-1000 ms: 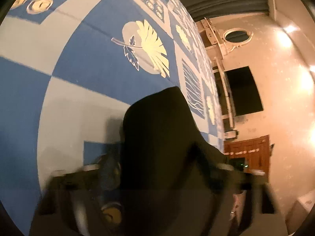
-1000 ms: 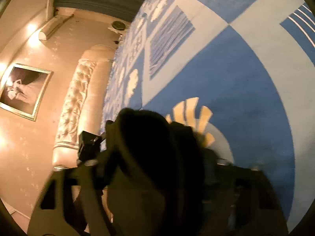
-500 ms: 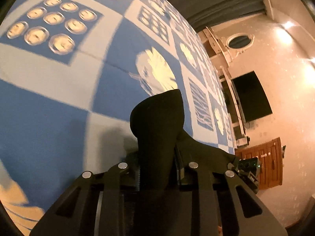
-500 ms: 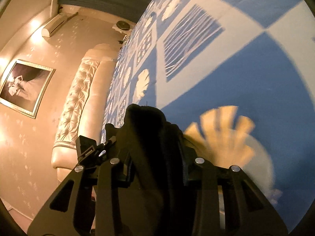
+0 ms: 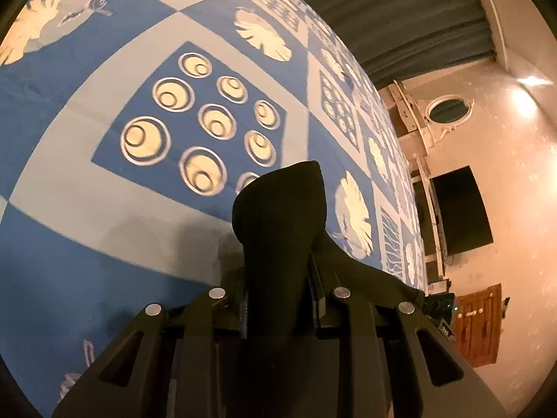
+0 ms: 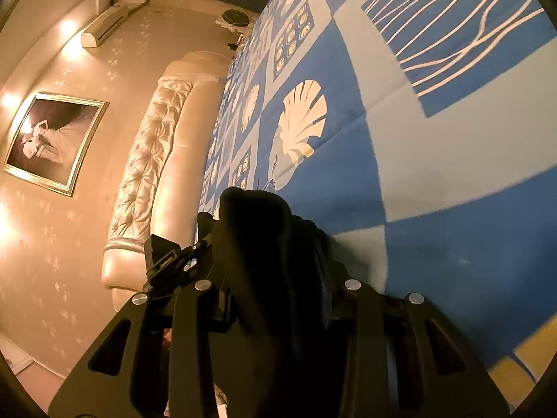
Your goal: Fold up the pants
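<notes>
The black pants [image 5: 278, 230] are pinched in both grippers and held above a blue and white patterned bedspread [image 5: 104, 174]. My left gripper [image 5: 278, 296] is shut on a bunched fold of the pants, which sticks up between the fingers and trails off to the right. My right gripper [image 6: 275, 292] is shut on another bunch of the pants [image 6: 257, 230] above the bedspread [image 6: 435, 174]. The other gripper [image 6: 167, 261] shows to its left. The rest of the pants is hidden below the grippers.
A cream tufted headboard [image 6: 149, 160] runs along the bed's edge in the right wrist view, with a framed picture [image 6: 52, 142] on the wall. In the left wrist view a dark screen [image 5: 459, 209] and a wooden door [image 5: 477, 327] lie beyond the bed.
Both grippers have moved across the bedspread with the pants still held; the pattern beneath has shifted, with circle and shell motifs now in view. Both grips are unchanged.
</notes>
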Demonstrator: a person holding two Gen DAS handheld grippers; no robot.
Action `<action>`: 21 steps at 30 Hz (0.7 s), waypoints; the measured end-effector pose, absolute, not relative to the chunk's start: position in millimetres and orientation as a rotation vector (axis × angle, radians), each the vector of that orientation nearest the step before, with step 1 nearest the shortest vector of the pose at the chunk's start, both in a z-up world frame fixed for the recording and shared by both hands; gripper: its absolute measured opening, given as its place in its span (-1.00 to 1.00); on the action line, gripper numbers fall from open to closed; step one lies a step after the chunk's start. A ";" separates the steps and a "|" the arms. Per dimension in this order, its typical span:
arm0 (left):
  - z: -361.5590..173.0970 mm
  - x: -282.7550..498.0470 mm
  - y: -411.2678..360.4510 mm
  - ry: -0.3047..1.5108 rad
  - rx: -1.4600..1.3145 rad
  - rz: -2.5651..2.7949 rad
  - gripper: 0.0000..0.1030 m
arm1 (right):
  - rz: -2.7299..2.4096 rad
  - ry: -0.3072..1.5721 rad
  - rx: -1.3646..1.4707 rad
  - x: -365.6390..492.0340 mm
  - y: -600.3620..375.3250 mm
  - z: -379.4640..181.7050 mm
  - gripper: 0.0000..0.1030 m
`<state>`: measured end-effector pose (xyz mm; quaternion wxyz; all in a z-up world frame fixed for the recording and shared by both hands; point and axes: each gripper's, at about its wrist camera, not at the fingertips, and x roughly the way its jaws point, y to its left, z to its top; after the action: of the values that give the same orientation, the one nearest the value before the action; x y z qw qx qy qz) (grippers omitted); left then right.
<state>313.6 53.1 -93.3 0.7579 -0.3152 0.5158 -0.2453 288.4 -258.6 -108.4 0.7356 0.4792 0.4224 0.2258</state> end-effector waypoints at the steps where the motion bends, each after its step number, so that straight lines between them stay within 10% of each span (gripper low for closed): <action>1: -98.1 316.6 55.5 1.134 -0.701 -0.536 -0.52 | 0.492 0.927 1.063 289.6 -257.9 -111.1 -0.34; 13: -103.7 254.4 96.8 1.067 -0.904 -0.648 0.33 | 0.485 0.950 1.101 238.4 -271.6 -111.0 0.37; 21: -107.7 161.2 111.3 1.099 -0.904 -0.687 0.39 | 0.585 0.982 1.171 185.9 -254.3 -119.8 0.44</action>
<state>161.2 111.3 -107.7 0.7037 -0.4065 0.4942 -0.3088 185.9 -254.3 -119.8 0.6833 0.5224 0.4382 0.2609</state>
